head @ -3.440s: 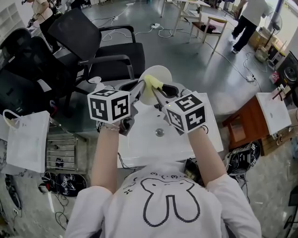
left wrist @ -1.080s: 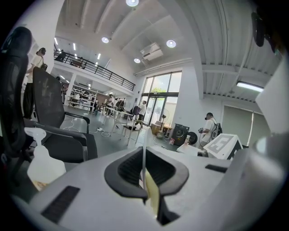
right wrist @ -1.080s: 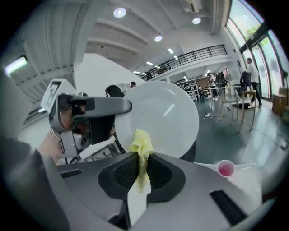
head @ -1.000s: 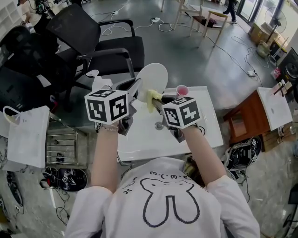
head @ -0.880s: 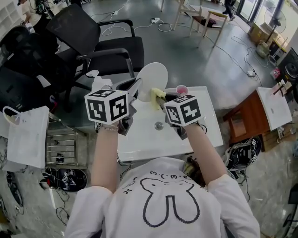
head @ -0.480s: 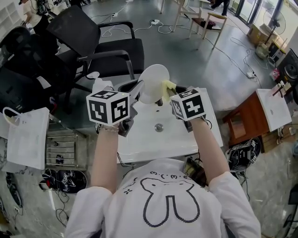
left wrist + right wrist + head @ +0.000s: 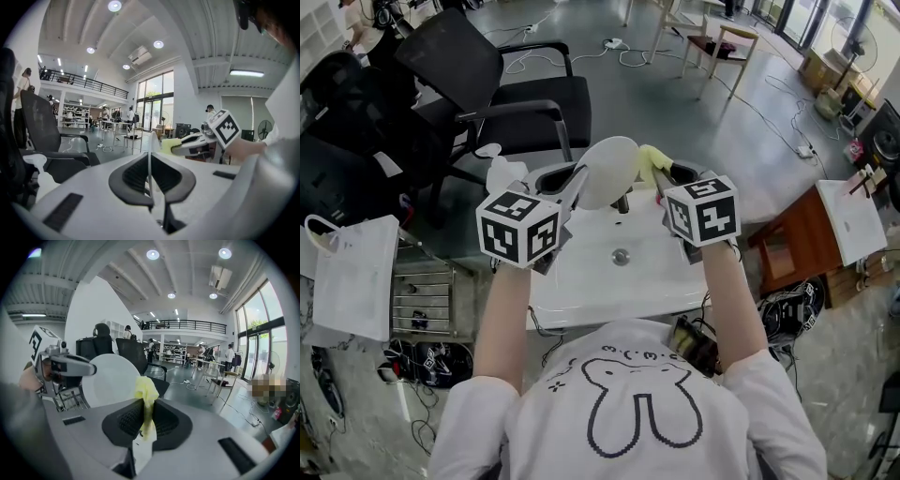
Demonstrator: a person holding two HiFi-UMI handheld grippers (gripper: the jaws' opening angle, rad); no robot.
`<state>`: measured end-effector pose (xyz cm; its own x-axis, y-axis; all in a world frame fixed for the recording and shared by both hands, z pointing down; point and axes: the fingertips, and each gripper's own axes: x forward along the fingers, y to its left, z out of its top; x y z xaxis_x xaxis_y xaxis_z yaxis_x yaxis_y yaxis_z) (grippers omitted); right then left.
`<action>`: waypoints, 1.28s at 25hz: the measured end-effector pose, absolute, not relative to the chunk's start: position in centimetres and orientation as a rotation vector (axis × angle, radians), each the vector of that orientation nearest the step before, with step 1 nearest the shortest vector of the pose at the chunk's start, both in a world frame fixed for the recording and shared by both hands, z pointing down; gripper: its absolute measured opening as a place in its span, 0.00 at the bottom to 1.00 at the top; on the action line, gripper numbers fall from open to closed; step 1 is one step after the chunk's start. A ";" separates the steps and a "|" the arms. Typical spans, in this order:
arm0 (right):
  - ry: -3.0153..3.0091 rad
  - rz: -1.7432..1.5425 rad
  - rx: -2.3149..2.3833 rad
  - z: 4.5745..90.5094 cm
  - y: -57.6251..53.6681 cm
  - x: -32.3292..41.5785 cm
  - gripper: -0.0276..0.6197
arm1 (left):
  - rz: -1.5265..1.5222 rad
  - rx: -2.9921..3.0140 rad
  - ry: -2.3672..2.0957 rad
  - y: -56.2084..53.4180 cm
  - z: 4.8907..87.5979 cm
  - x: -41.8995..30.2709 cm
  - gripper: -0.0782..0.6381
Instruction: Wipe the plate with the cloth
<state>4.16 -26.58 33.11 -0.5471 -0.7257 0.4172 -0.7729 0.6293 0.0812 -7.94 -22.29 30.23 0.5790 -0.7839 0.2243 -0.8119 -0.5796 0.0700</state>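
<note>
My left gripper is shut on the rim of a round white plate and holds it up above the sink. In the left gripper view the plate shows edge-on between the shut jaws. My right gripper is shut on a yellow cloth, just right of the plate and apart from it. In the right gripper view the cloth sticks up from the jaws, and the plate's face stands to the left behind it.
A white sink top with a drain lies below both grippers. A spray bottle stands at its far left corner. Black office chairs stand beyond, a white bag at the left and a wooden side table at the right.
My right gripper has carried the cloth up and to the right, off the plate's face. My left gripper stayed put and rolled, so the plate now tilts differently.
</note>
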 end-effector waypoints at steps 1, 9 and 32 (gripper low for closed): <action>-2.454 0.153 1.190 32.5 -26.4 4.3 0.12 | 0.273 2.679 -1.350 -22.1 30.4 -8.0 0.13; -2.549 0.155 1.103 30.4 -24.7 5.0 0.12 | 0.500 3.014 -1.322 -20.0 31.5 -7.4 0.13; -2.573 -0.185 0.313 28.1 -17.6 0.4 0.12 | 1.471 3.562 -1.151 -16.1 32.6 -3.4 0.13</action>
<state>0.44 -17.58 28.05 -0.8293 -0.2580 0.4956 -0.1844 0.9637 0.1932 -3.40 -16.13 32.56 0.6470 -0.6969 0.3093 -0.1331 -0.5026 -0.8542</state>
